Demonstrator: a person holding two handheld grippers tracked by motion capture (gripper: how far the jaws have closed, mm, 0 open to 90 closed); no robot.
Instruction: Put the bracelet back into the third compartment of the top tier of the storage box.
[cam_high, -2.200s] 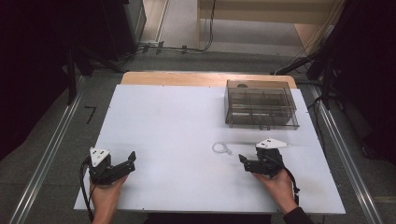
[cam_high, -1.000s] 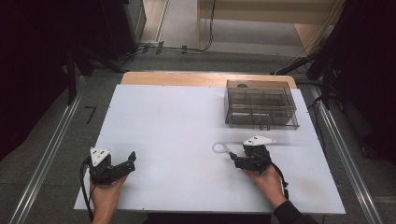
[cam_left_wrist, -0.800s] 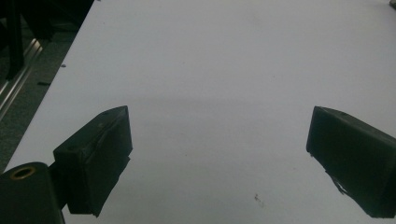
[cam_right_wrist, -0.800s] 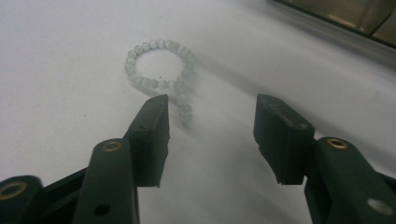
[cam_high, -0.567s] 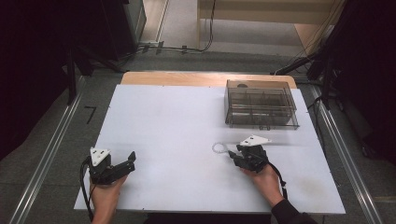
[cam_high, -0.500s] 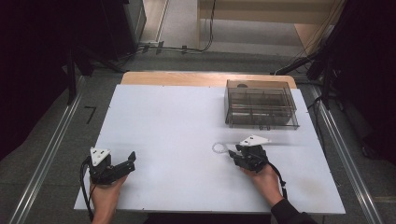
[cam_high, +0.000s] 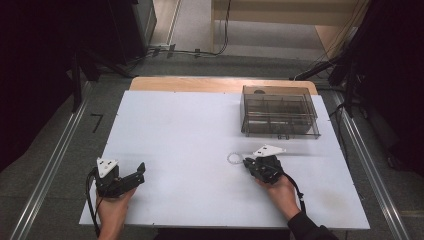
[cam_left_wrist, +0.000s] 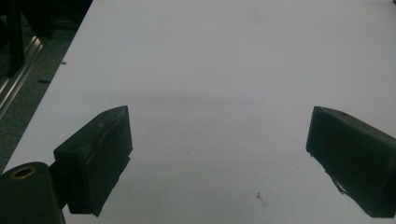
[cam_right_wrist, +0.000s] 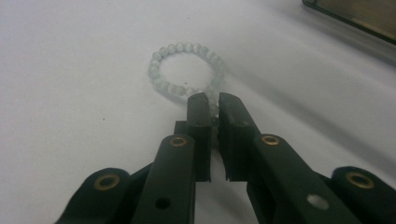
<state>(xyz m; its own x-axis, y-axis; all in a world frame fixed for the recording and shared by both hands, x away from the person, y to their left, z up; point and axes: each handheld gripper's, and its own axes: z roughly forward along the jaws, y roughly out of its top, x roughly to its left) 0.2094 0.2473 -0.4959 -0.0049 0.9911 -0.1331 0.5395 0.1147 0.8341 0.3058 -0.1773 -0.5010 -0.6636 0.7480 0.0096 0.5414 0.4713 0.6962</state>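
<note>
The right gripper (cam_high: 248, 161) had slid forward and left to the pale bead bracelet (cam_right_wrist: 186, 70). A clear plastic box (cam_high: 279, 111) sat ahead of it, probably where the bracelet belonged. The left gripper (cam_left_wrist: 219, 154) rested, jaws wide apart, holding nothing. The right jaws pinched the bracelet's near edge, ready to lift.

My right gripper (cam_right_wrist: 211, 105) is matte black, with brass-ringed screw holes along both arms. Above the white table (cam_high: 190, 135), each gripper carries a pale three-cornered plate and trails a black cable. My left gripper (cam_left_wrist: 219, 154) has blocky black pads. A dark sleeve covers my right forearm.
</note>
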